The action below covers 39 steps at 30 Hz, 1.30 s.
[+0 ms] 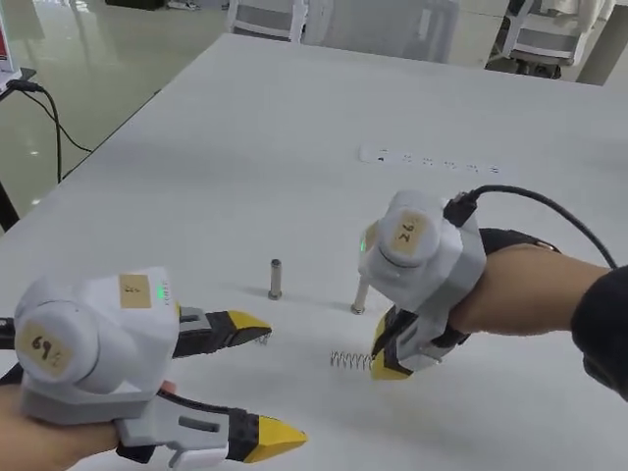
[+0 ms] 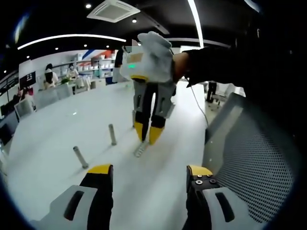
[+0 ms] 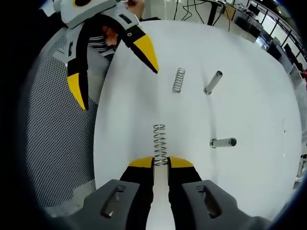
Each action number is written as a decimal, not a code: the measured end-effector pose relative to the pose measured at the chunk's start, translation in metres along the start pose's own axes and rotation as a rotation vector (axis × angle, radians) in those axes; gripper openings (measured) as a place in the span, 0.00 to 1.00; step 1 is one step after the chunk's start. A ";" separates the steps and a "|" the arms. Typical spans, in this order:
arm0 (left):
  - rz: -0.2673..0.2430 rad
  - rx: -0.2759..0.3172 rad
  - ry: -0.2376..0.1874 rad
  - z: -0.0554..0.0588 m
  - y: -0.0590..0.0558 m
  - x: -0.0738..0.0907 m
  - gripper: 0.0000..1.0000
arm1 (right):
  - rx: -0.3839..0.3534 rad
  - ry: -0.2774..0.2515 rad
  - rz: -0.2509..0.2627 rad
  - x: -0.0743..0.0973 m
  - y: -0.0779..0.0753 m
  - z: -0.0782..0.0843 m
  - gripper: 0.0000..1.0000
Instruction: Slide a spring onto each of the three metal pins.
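1. The right gripper [image 3: 160, 162] is pinched shut on the very end of the held spring [image 3: 159, 136]. The rest of the coil sticks out past the tips and lies flat on the white table [image 3: 249, 182].
2. The left gripper [image 2: 149, 170] has its jaws wide apart and holds nothing. It's parked near the loose spring [image 3: 178, 79].
3. What I'd worry about: with only an end-coil grip, the held spring could droop, kink or ping out when lifted. It could also catch on a pin top if it comes in crooked. Bumping a slim pin might tip it.
4. Count: two springs and two pins I'm sure of, the far pin [image 3: 213, 82] and the near pin [image 3: 223, 142], both bare. I can't tell where a third pin is.
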<state>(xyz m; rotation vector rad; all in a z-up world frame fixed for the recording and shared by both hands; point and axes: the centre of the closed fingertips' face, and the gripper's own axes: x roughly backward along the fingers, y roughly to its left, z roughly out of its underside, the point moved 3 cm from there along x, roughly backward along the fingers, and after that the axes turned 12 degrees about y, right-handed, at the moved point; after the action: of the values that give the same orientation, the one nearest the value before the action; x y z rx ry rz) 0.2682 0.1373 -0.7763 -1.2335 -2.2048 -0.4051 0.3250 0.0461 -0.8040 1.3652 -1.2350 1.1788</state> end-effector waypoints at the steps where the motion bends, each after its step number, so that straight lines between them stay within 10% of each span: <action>1: 0.002 -0.001 -0.002 -0.001 0.000 0.000 0.56 | 0.000 -0.003 -0.005 0.002 0.001 -0.001 0.08; 39: 0.066 -0.184 -0.015 -0.025 0.002 -0.011 0.09 | 0.118 -0.079 0.022 0.040 0.029 -0.035 0.08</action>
<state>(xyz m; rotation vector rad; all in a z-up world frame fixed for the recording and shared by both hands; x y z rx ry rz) 0.2830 0.1183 -0.7632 -1.4063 -2.1712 -0.5844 0.2948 0.0742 -0.7589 1.5017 -1.2551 1.2398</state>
